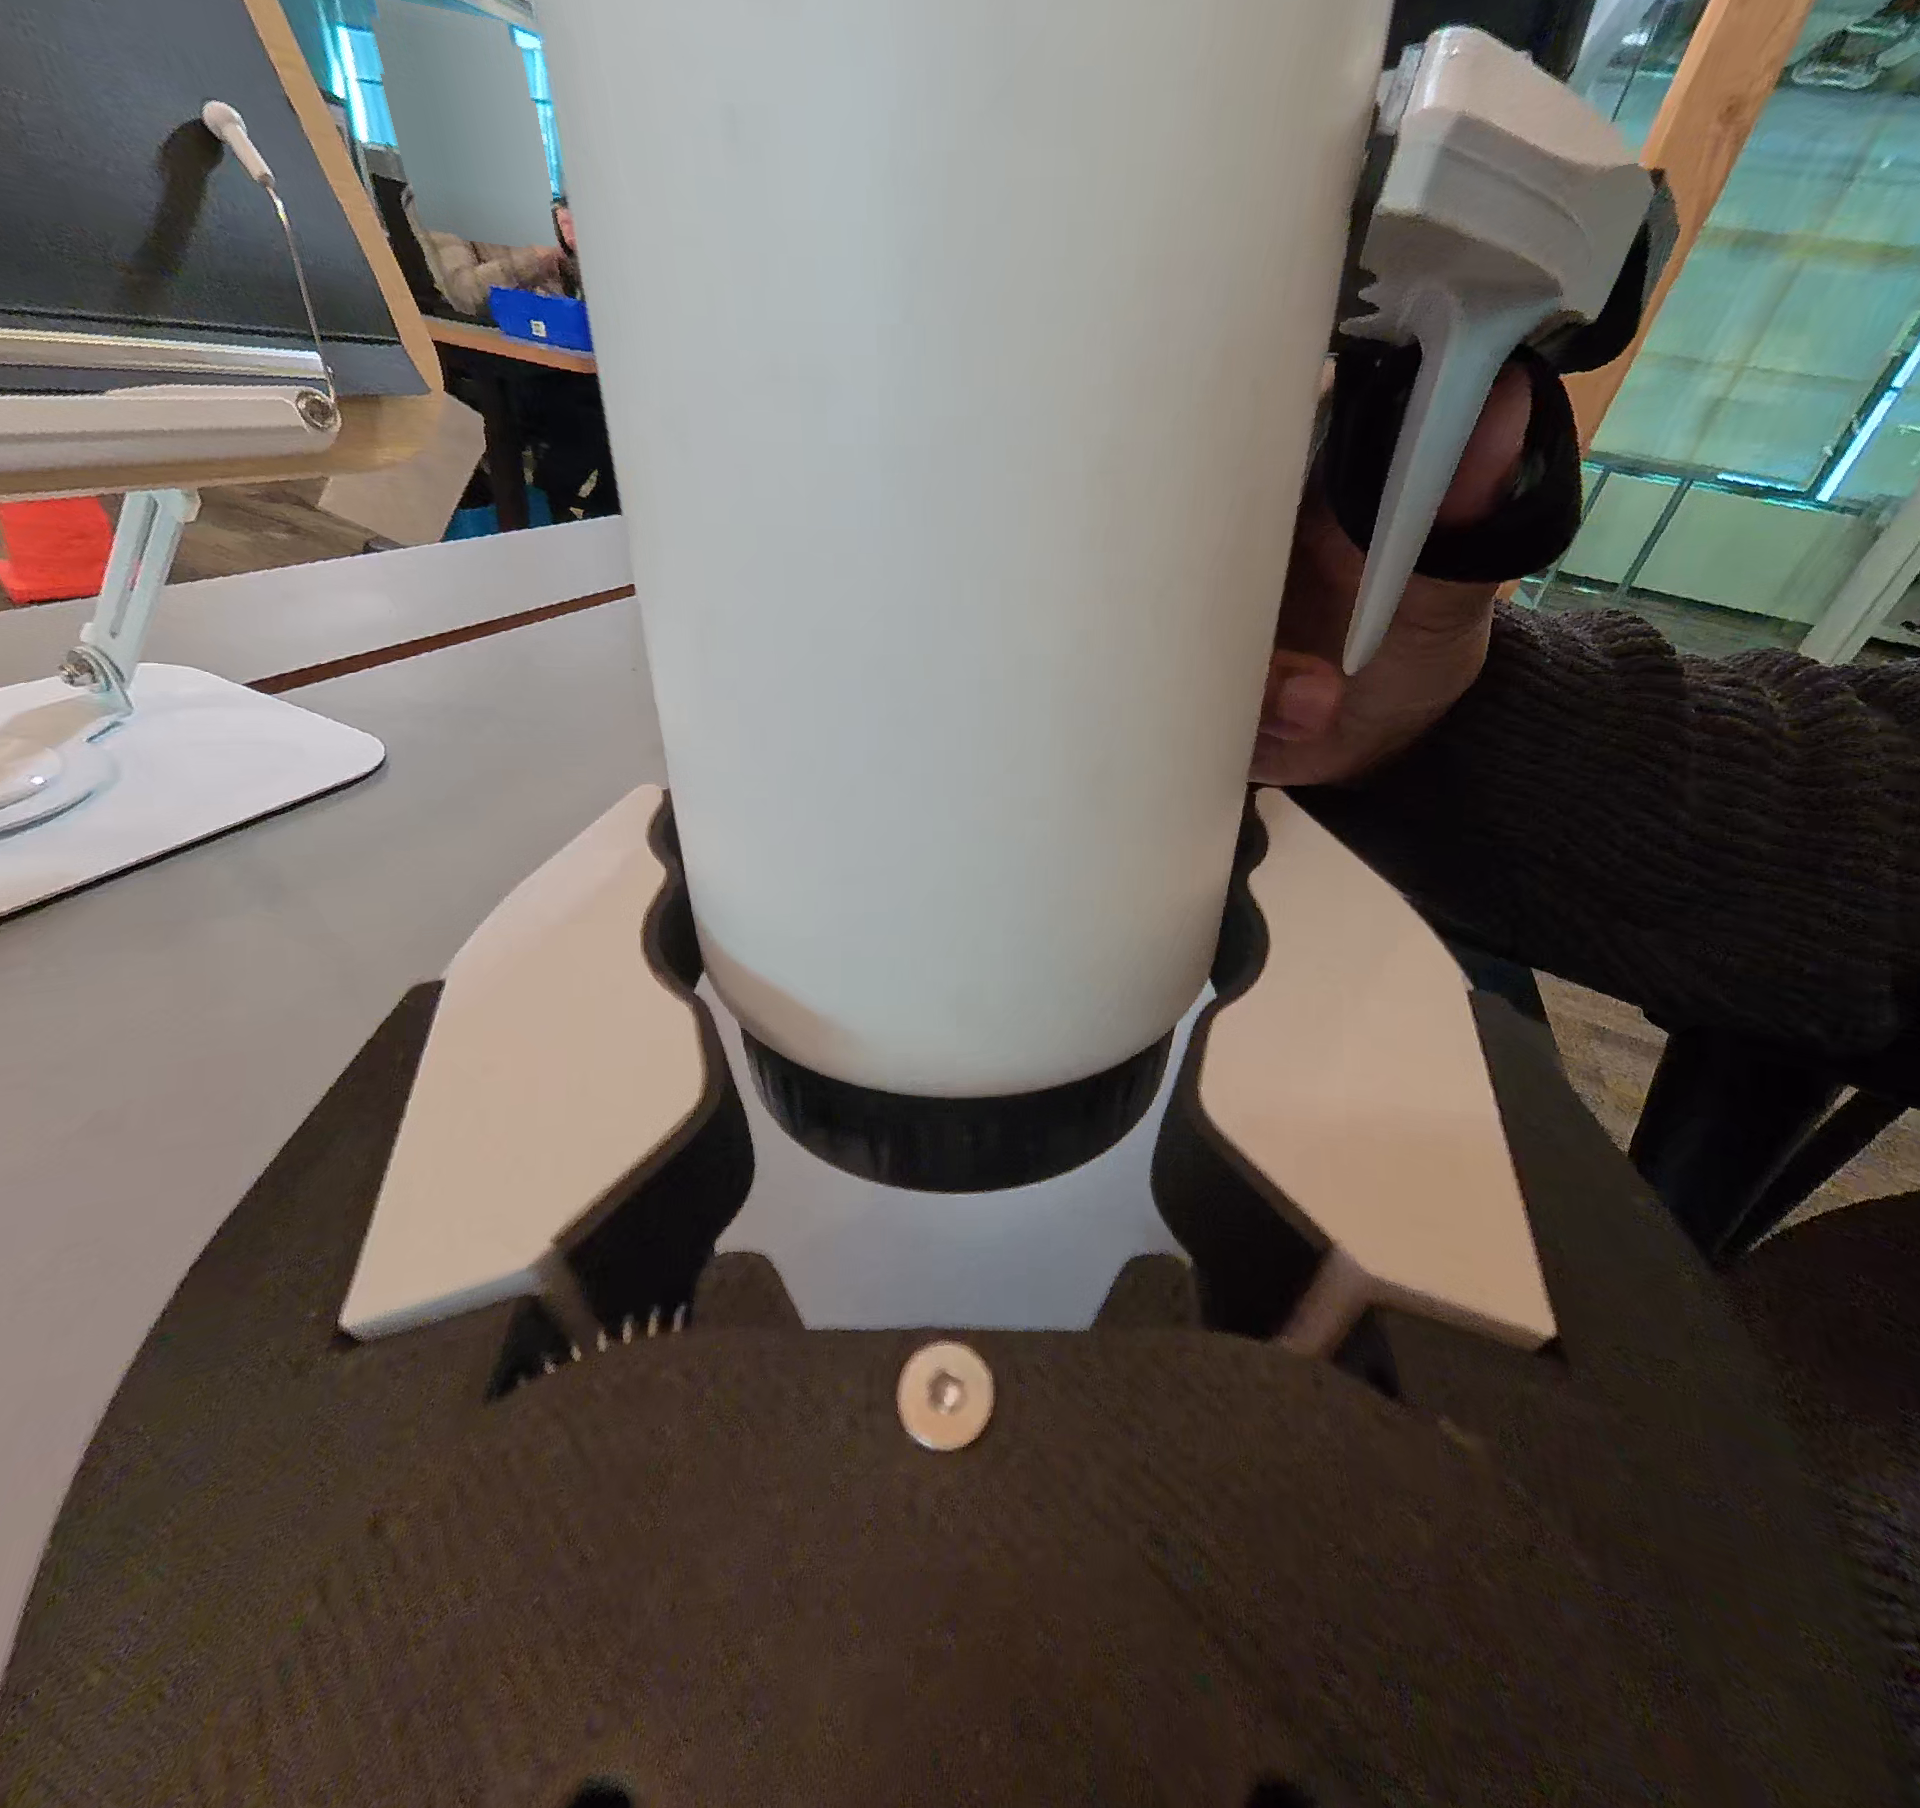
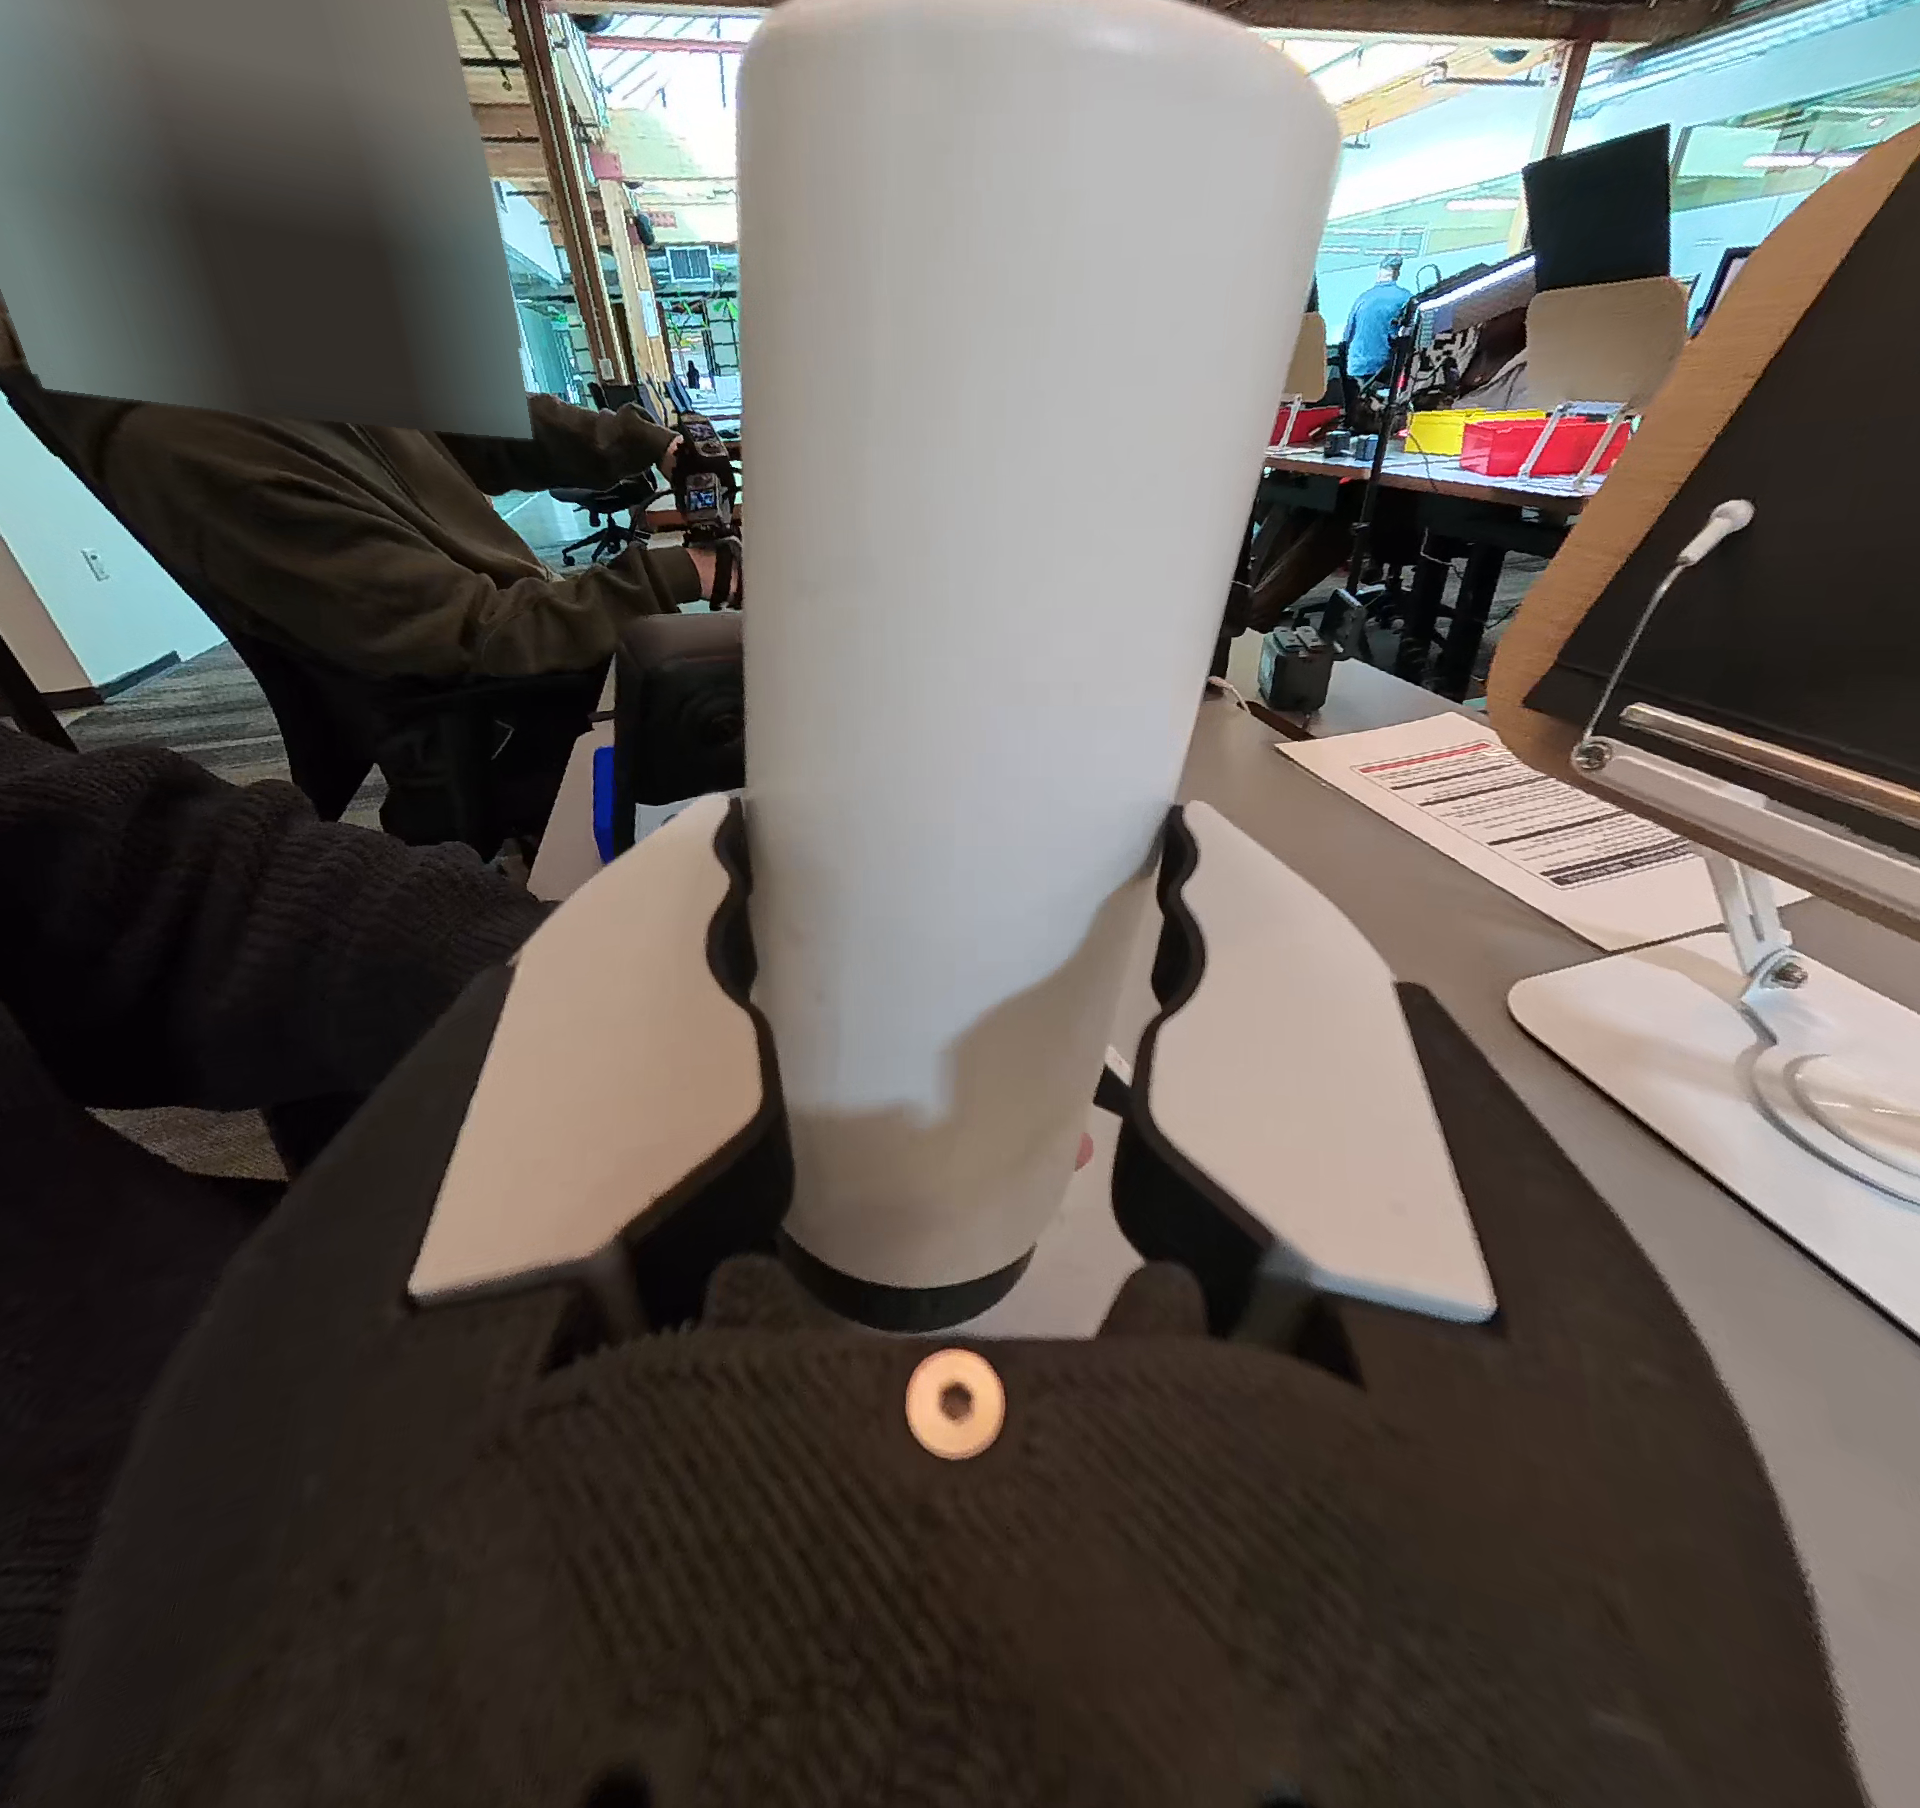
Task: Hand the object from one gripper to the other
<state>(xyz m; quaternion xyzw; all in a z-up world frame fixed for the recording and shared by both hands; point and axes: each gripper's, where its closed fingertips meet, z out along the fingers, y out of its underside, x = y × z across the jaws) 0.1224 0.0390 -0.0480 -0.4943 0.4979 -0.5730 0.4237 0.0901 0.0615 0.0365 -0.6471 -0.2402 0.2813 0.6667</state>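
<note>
Gripping the white bottle (image 1: 956, 470) near its black cap (image 1: 951, 1130), the left gripper (image 1: 951, 885) and right gripper (image 2: 956, 885) both look clamped on it above the desk (image 1: 312, 927); the handover seems midway, one release remaining.

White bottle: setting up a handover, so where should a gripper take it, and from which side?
Probably on the smooth straight wall of the white bottle, beyond the black cap, coming square to its long axis: the parallel sides seat between the fingers, as in the left gripper.
</note>
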